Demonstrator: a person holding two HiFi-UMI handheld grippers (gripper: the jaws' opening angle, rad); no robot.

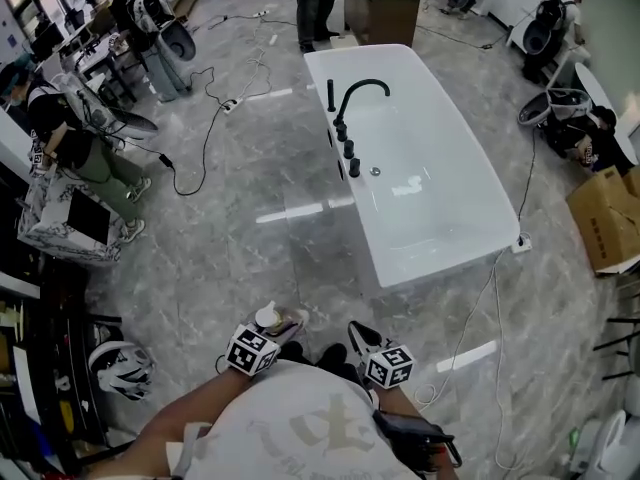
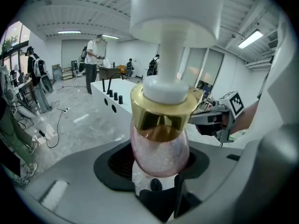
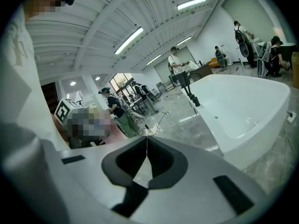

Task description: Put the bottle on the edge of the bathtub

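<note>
A pink glittery pump bottle with a gold collar and a white pump head stands upright between the jaws of my left gripper, which is shut on its lower body. In the head view the bottle shows just ahead of the left gripper's marker cube. My right gripper is shut, its jaws meeting with nothing between them; its marker cube sits close to my body. The white bathtub, with a black faucet on its left rim, stands across the floor ahead of both grippers.
Grey marble floor with black cables trailing across it. People stand at the far end and left, beside desks and chairs. A cardboard box sits at the right, and a white cable runs from the tub's near corner.
</note>
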